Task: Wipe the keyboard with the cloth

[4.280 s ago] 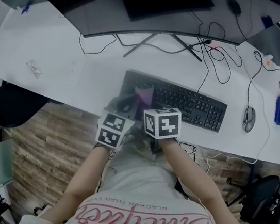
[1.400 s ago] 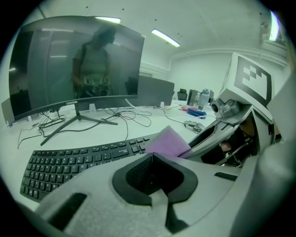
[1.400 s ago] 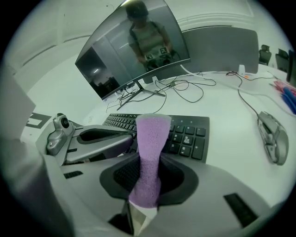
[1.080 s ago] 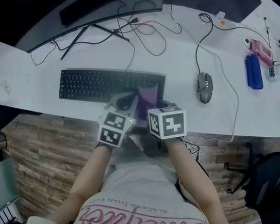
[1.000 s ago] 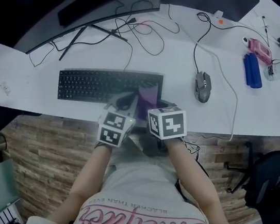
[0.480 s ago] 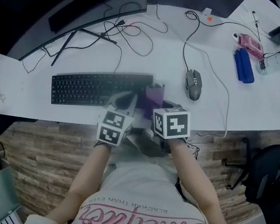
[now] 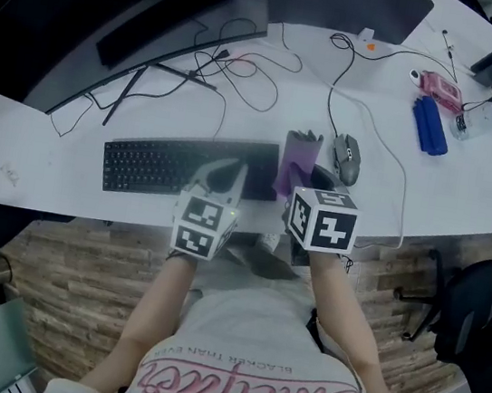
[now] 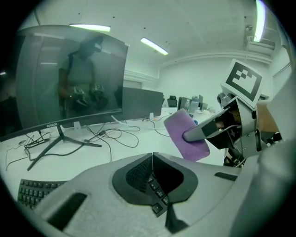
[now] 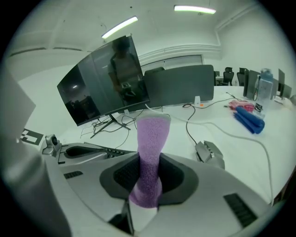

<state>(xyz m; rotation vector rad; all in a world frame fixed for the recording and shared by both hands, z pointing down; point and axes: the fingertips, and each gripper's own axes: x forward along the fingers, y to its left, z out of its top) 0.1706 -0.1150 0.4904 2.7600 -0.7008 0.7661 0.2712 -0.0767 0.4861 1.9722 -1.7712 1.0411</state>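
Right tool point(image 7: 300, 173) holding cloth point(image 7: 296, 153) upright between keyboard point(image 7: 159, 162) end and mouse point(image 7: 347, 158).

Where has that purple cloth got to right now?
In the head view the purple cloth stands upright, clamped in the right gripper, just right of centre, between the keyboard's right end and the mouse.

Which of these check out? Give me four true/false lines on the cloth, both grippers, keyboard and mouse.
1. The right gripper is shut on the purple cloth. True.
2. The left gripper also grips the purple cloth. False: the left gripper's jaws are together with nothing between them.
3. In the head view, the mouse lies right of the keyboard. True.
4. The purple cloth is spread flat over the keys. False: it stands up out of the right gripper's jaws.
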